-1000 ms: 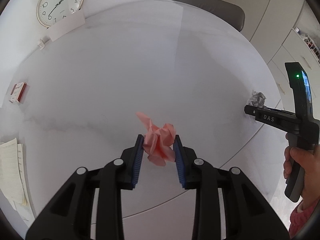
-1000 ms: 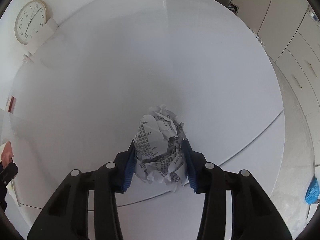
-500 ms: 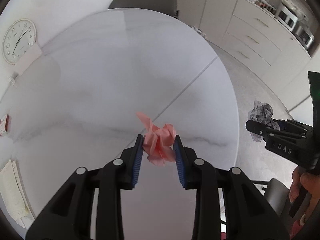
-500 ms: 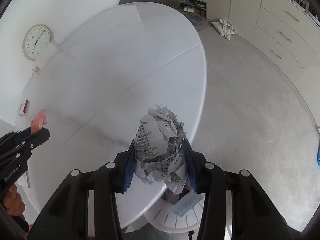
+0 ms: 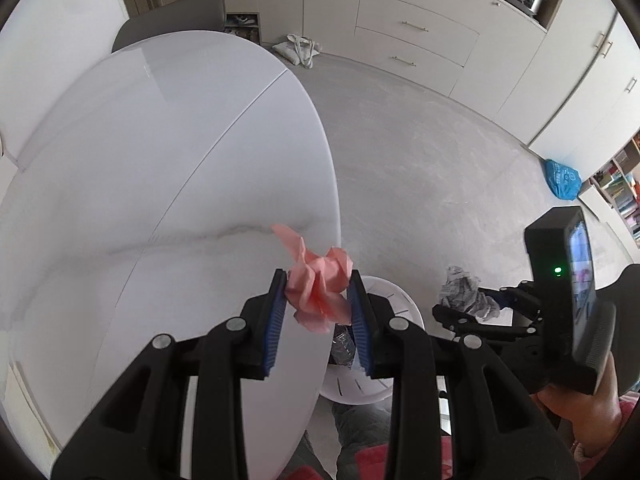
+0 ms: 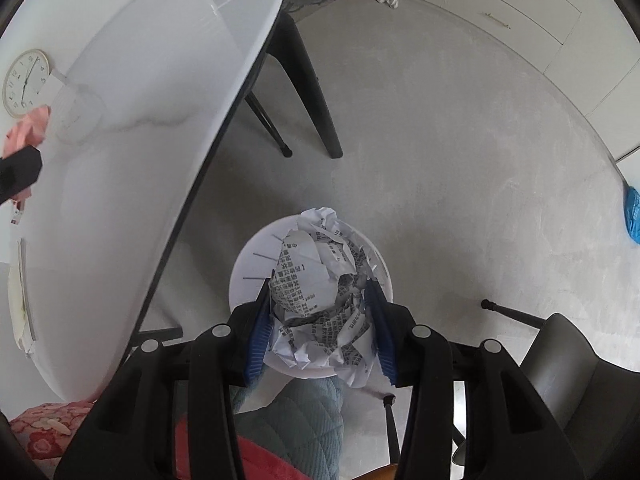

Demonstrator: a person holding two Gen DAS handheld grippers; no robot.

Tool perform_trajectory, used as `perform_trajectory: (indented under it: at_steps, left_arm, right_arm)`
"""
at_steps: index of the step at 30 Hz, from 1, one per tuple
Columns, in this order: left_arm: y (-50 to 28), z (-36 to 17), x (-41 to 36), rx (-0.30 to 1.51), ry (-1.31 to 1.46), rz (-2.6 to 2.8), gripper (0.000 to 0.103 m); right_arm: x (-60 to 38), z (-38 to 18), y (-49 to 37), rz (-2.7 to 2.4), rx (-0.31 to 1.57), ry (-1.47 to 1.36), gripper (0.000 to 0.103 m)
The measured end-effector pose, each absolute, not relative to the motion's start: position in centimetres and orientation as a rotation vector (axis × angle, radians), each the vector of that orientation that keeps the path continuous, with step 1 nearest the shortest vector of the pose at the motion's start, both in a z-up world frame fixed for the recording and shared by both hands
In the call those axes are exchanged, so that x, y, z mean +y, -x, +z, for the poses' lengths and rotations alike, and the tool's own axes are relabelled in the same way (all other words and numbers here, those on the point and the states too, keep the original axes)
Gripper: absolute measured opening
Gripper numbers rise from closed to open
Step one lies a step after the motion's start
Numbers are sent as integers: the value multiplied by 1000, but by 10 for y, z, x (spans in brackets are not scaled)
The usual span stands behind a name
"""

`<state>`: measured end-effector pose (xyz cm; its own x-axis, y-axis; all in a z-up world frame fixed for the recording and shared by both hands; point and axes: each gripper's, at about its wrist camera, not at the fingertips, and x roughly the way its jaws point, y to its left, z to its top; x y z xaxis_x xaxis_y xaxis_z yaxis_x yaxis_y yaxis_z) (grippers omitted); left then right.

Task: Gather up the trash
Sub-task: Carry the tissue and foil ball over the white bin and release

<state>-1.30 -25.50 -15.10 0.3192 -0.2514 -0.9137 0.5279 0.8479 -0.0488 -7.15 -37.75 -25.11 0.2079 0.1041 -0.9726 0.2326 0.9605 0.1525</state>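
Observation:
My left gripper (image 5: 318,294) is shut on a crumpled pink paper (image 5: 320,286) and holds it over the right edge of the round white table (image 5: 160,160). My right gripper (image 6: 318,312) is shut on a crumpled printed paper ball (image 6: 320,288) and holds it above the white slotted trash bin (image 6: 256,268) on the floor. The bin (image 5: 394,380) also shows in the left wrist view, below and right of the pink paper, with the right gripper (image 5: 468,304) and its paper ball (image 5: 462,290) beside it. The pink paper (image 6: 26,132) shows at the far left of the right wrist view.
A dark chair (image 6: 308,92) stands by the table's far side and another (image 6: 560,364) at the lower right. A blue bag (image 5: 562,178) lies on the grey floor by the cabinets (image 5: 420,36). A wall clock (image 6: 24,82) and papers (image 6: 20,300) are at the left.
Both grippers have swung right and off the table with their papers. The right one now hangs over the trash bin. The left one has reached the table's right edge.

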Motion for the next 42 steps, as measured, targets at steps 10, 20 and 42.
perform_trajectory:
  at_steps: [10, 20, 42]
  left_arm:
    - [22, -161, -273, 1159, -333, -535, 31]
    - [36, -176, -284, 1189, -356, -554, 31]
    - [65, -256, -311, 1352, -550, -625, 53]
  right_arm:
    - [-381, -307, 78, -81, 1466, -368, 85]
    - [-398, -273, 97, -139, 1405, -359, 94]
    - [-458, -275, 126, -259, 1389, -353, 96]
